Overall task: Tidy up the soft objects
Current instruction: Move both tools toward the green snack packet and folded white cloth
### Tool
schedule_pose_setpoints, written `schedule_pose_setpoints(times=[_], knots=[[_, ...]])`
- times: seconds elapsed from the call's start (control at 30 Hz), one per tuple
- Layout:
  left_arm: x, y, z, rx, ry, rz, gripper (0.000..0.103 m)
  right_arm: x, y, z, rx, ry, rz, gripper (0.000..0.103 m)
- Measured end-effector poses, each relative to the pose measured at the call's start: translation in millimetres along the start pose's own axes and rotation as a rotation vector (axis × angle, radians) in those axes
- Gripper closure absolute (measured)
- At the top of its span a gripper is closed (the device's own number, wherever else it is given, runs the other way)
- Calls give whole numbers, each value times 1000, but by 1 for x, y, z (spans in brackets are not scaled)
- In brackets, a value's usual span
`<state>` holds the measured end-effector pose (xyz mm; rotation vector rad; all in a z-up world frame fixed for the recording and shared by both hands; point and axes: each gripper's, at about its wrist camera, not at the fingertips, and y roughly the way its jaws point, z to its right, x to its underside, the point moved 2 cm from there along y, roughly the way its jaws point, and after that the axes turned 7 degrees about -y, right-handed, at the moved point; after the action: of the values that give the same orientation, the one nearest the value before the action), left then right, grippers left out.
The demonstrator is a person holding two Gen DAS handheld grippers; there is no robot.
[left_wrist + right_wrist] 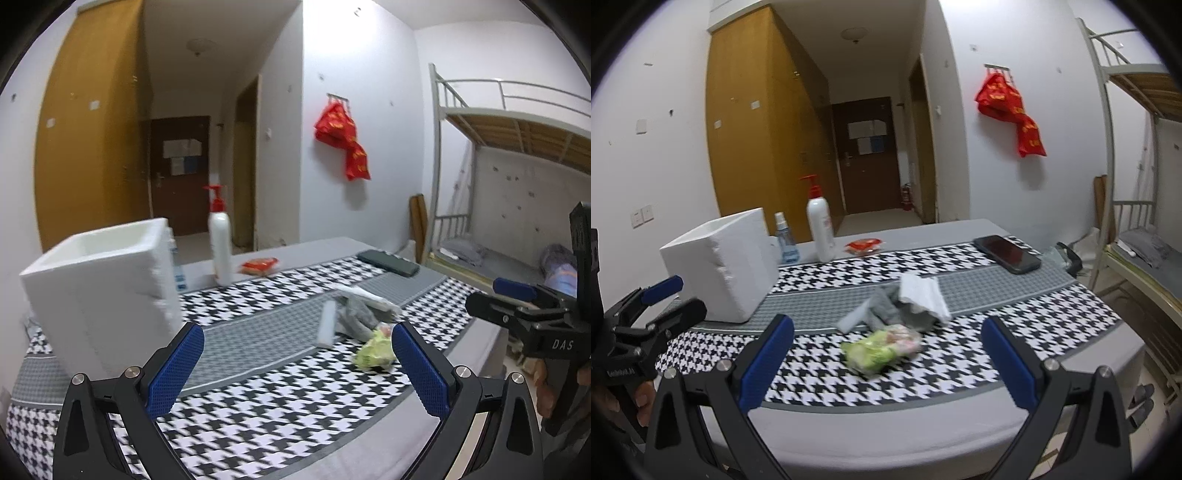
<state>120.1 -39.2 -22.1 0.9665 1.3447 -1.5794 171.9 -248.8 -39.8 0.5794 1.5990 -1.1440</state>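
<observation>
While both tongs, left tongs [297, 363] and right tongs [888, 354], hang spread and empty over the table [886, 417], the grey cloth [882, 306], white tissue [923, 295] and green packet [879, 347] lie bunched mid-table. A foam box [724, 266], pump bottle [820, 225], spray bottle [785, 240] and phone [1006, 254] stand around them, well apart.

The left gripper [297, 363] is showing two black plastic arms with blue bumpy pads [177, 373] on the inside. Round silver screws [132, 372] are shining on each arm. The right gripper [886, 363] is looking just the same. From the side, its black body is showing white letters [562, 345], maybe "DAS", though they are looking small and blurry.
</observation>
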Motion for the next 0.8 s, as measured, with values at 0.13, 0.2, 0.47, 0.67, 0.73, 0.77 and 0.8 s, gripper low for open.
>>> schedule_pose_setpoints(times=[0.13,0.2,0.47,0.67,0.73,0.77,0.8], knots=[[2,12,12,20,22,-29,1,5,1,15,22,26,-13,1],[2,16,16,30,29,-37,1,7,3,20,31,34,-19,1],[3,39,34,70,46,-89,1,14,5,39,56,62,-43,1],[5,58,48,114,73,-138,1,17,10,51,62,76,-54,1],[7,65,53,129,85,-165,1,17,12,54,63,82,-57,1],[8,70,56,140,94,-182,1,17,13,56,61,84,-60,1],[9,73,58,149,100,-196,1,18,15,58,59,84,-65,1]])
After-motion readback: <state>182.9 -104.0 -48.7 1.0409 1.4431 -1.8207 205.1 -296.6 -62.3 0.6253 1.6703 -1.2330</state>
